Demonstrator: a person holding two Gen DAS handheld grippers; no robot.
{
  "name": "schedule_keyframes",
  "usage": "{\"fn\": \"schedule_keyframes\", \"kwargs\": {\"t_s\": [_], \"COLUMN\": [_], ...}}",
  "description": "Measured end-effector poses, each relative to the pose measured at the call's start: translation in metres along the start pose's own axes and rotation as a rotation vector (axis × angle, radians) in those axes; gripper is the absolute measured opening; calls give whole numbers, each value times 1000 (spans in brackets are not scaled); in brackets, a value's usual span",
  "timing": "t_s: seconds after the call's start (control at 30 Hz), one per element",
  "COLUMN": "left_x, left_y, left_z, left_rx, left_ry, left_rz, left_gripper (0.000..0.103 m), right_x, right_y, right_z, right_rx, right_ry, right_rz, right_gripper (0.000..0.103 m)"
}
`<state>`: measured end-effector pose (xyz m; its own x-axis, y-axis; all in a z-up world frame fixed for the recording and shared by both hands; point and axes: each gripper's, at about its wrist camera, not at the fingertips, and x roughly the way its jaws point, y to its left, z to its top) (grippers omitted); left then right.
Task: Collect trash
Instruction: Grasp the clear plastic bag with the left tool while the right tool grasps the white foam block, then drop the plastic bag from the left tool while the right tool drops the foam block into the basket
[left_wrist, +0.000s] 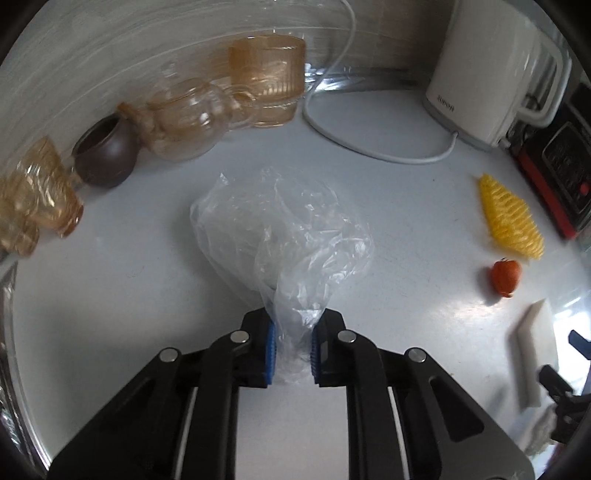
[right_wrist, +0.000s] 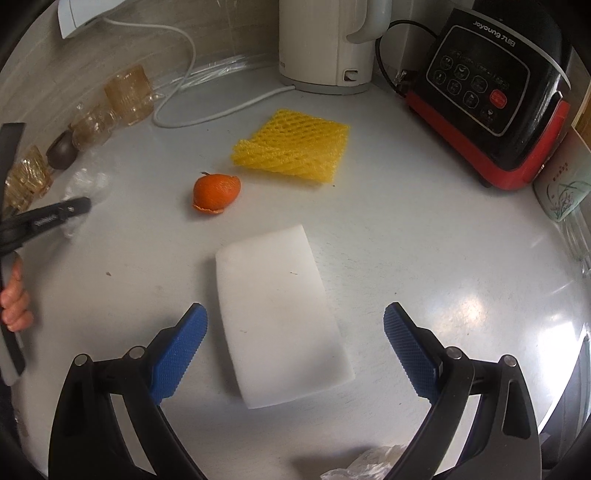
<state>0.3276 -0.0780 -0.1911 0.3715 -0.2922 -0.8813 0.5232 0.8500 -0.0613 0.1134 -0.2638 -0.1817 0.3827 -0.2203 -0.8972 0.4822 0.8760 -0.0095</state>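
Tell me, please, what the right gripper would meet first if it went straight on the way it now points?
Most likely the white rectangular foam block lying flat on the white countertop: it sits between and just ahead of the open right gripper, though the gap remaining is unclear.

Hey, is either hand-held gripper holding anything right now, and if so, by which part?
The left hand-held gripper pinches the clear plastic bag by its near bunched end. The right hand-held gripper holds nothing.
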Motion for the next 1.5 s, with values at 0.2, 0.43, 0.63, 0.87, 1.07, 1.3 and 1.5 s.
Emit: {"fn": "schedule_keyframes", "kwargs": {"t_s": [0.2,0.43,0.63,0.87,1.07,1.3,1.5], "left_x": [-32,-62,-70,-85,-113,-164,-205], "left_y": [5,14,15,13,2,-24,-57], "left_z": [-17,-40,-55,-65,-77,-127,-207], "left_rx": [14,10,32,72,124,178,218], "left_ry": [-42,-46,-23,-32,-57,-79,-52], "left_rz": [-14,-68,-64,-93,-128,-160,-193], "left_gripper": [14,14,14,14,14,14,14], "right_x": [10,15,15,-3,-58,-141,-187], "right_y": [4,12,2,3,18,27,25], "right_z": [2,3,2,-2,-27,-93,-172], "right_rx": [-26,-56,12,65,76,67,27], "right_ry": [21,32,44,25,-30,-106,-98], "right_rz": [-19,-65,0,-5,-3,21,70], "right_gripper": [96,96,79,63,63,64,64]}}
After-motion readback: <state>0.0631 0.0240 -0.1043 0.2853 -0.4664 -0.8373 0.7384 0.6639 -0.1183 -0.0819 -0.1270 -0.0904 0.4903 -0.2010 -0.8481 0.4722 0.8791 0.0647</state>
